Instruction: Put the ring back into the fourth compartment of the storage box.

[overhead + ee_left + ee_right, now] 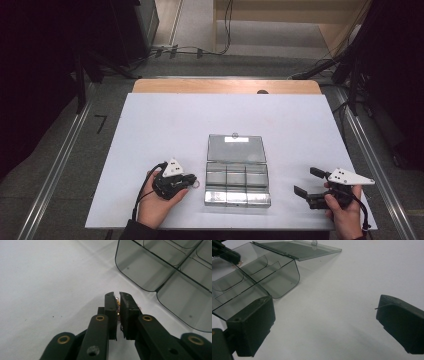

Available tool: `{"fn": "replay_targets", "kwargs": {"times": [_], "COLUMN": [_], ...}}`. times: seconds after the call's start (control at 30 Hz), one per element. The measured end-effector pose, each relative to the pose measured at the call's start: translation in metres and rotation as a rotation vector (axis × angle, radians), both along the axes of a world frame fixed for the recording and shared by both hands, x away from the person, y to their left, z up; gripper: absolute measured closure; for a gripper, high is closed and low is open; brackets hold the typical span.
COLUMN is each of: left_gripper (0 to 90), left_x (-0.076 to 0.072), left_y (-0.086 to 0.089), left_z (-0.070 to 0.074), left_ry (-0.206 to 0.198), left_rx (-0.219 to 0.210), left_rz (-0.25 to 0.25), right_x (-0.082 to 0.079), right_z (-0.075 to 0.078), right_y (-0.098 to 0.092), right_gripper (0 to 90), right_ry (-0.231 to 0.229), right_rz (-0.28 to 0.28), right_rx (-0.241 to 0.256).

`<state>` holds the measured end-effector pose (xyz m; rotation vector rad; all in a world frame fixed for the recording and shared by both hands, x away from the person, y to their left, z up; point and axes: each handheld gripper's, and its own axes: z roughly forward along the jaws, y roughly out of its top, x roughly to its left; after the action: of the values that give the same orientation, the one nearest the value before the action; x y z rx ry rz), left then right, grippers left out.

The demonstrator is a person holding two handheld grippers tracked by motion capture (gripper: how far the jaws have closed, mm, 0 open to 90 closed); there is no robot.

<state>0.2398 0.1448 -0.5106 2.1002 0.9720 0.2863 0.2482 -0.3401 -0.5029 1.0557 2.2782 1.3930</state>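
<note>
Clear plastic organizer box (237,183) near the front edge of the white table (150,125), lid (236,148) swung flat open on the far side. Inside, 2 rows of 3 compartments — all 6 looking bare in the high view, walls smoky and see-through in both gripper views. Left gripper (192,183) just left of the box, lying low over the table, jaws nearly together with only a thin slit between them. Pinched in that slit — a small metal ring (117,305), gold and silver glints between the pads; a round loop visible at the tips in the high view, close to the box's left wall but not over any compartment. Right gripper (306,182) well right of the box, jaws wide apart, holding nothing, bare table between them.
</note>
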Motion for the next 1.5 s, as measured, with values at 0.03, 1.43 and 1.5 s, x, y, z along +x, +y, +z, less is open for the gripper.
{"fn": "replay_targets", "kwargs": {"times": [0.03,1.43,1.5], "left_gripper": [86.0,86.7,86.7], "left_x": [0.0001,0.0008,0.0005], "left_y": [0.0002,0.0006,0.0005], "left_z": [0.0001,-0.0005,-0.0003], "left_ry": [0.004,-0.002,-0.004], "left_rx": [-0.001,-0.002,0.001], "left_rz": [0.001,-0.021,-0.022], "right_x": [0.0000,0.0018,0.0019], "right_z": [-0.0001,-0.0024,-0.0025], "right_y": [0.0002,0.0038,0.0038], "right_gripper": [0.9,1.0,1.0], "right_ry": [0.001,0.003,0.001], "right_rz": [-0.001,-0.014,-0.012], "right_rx": [0.000,-0.025,-0.026]}}
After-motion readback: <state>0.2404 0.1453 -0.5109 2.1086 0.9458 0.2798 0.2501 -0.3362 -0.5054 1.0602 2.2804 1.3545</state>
